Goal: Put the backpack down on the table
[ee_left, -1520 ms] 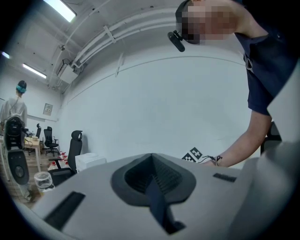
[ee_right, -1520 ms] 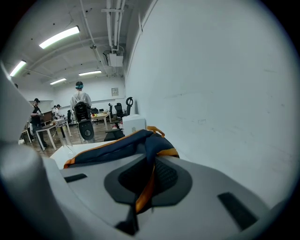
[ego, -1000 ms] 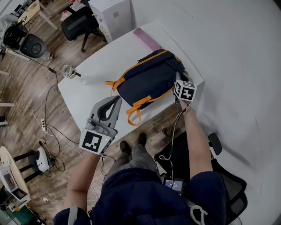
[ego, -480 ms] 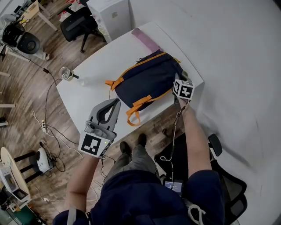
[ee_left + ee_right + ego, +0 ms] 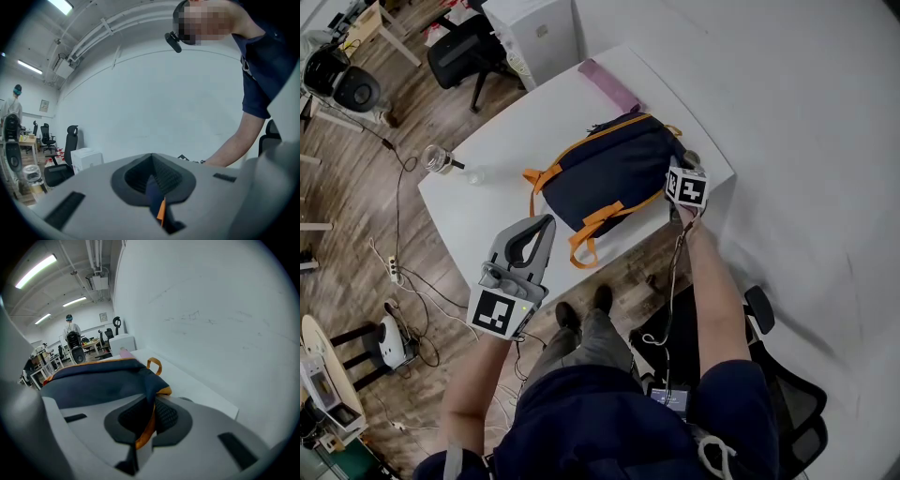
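Navy fabric edged in orange is pinched between the pads of the right gripper (image 5: 152, 411): its jaws are clamped on a corner of the backpack (image 5: 93, 380). The rest of the bag spreads out ahead of and to the left of those jaws. From the head view the backpack (image 5: 614, 178) lies across the white table (image 5: 487, 206), and the right gripper (image 5: 681, 169) holds its end at the table's edge.

The only print that reads is the black-and-white square marker on each gripper's cube, patterns rather than words.

The right forearm is bare and stretched straight forward from the body, and the gripper tips downward onto the bag. The left arm is bent, carrying the left gripper (image 5: 546, 223) roughly level, just off the table's near edge and above the wooden floor. Its jaws are pressed together on nothing, and a sliver of navy and orange shows through the gap below the pads (image 5: 161, 173). An orange strap (image 5: 584, 246) hangs off the table edge just beside the left gripper's tips, apart from them.
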### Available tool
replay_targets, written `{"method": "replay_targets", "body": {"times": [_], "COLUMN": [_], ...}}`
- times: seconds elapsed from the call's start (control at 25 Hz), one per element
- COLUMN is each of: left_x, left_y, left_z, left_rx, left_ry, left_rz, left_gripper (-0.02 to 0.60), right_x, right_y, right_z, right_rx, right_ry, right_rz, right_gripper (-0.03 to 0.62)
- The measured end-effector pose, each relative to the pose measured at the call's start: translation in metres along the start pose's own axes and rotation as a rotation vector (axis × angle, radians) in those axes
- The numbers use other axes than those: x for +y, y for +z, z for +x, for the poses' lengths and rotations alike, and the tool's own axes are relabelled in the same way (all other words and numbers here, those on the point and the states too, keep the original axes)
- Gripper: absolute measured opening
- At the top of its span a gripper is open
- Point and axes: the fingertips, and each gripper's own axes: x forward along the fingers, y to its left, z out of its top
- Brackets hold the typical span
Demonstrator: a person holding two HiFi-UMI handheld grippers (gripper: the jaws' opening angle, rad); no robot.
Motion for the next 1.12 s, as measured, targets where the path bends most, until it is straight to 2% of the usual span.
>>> {"method": "replay_targets", "body": {"times": [1.12], "left_x": [-0.001], "left_y": [-0.009], "left_z": [0.017], "left_rx": [0.015], "left_ry": [-0.028], "left_rz": [-0.002], "left_gripper": [0.003], "right_x": [-0.006], "right_y": [-0.017], "right_z": [0.021], "right_rx": [0.057], "right_ry": [0.017], "right_rz": [-0.026], "right_gripper": [0.028]}}
